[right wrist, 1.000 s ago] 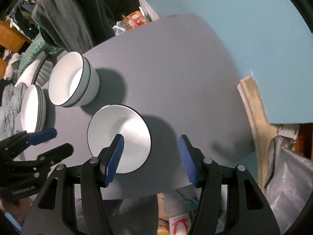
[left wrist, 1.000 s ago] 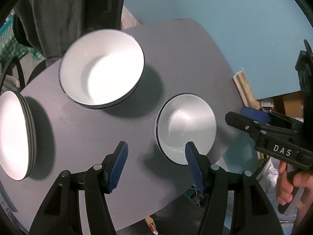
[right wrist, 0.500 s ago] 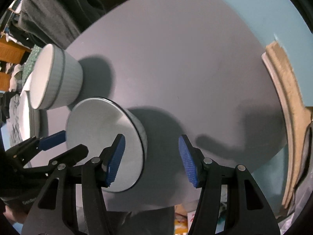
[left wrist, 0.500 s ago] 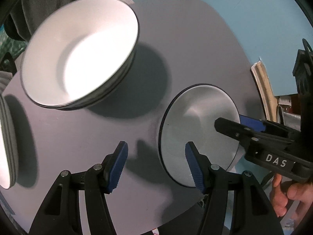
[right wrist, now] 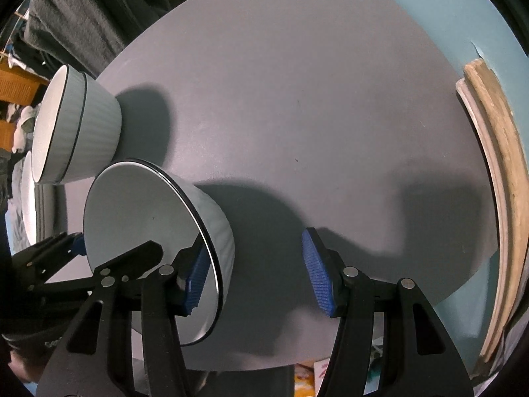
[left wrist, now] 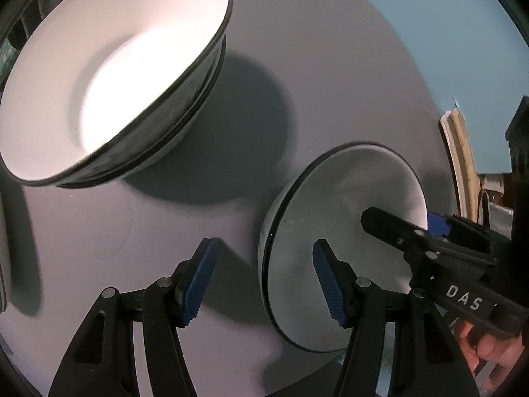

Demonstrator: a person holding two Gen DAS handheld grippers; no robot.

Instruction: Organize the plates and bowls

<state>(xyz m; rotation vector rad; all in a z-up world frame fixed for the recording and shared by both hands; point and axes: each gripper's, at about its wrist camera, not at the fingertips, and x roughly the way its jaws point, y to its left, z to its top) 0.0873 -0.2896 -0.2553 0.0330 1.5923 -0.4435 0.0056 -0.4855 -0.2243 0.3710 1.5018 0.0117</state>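
- Nearest both cameras, a single small bowl sits on the round grey table, close to its near edge; it is white inside, rimmed in a thin black line, and in the right wrist view its outer wall shows fine vertical ribs.
- Each gripper straddles this bowl's rim from an opposite side. The left gripper has its jaws spread wide, one ridged blue pad over the bowl's inside and the other over bare tabletop beside it; I cannot tell whether the pad touches the rim.
- Likewise the right gripper is spread apart, its left blue pad hidden partly behind the bowl's rim on the inner side and its other pad out over the table, well clear of the ribbed wall.
- Seen from the left wrist camera, the right gripper's black plastic finger reaches over the bowl's far rim, a blue pad showing just outside that rim; white letters "DAS" are printed on its body.
- Further back stands a stack of larger bowls, two nested rims visible, same white glaze, black edging and ribbed outside; it casts a broad dark shadow on the matte table.
- Beyond that stack, at the table's left edge, a pile of white plates shows only as a blurred sliver.
- Behind the table is a flat teal wall, with a pale, rough wooden strip curving along the right.
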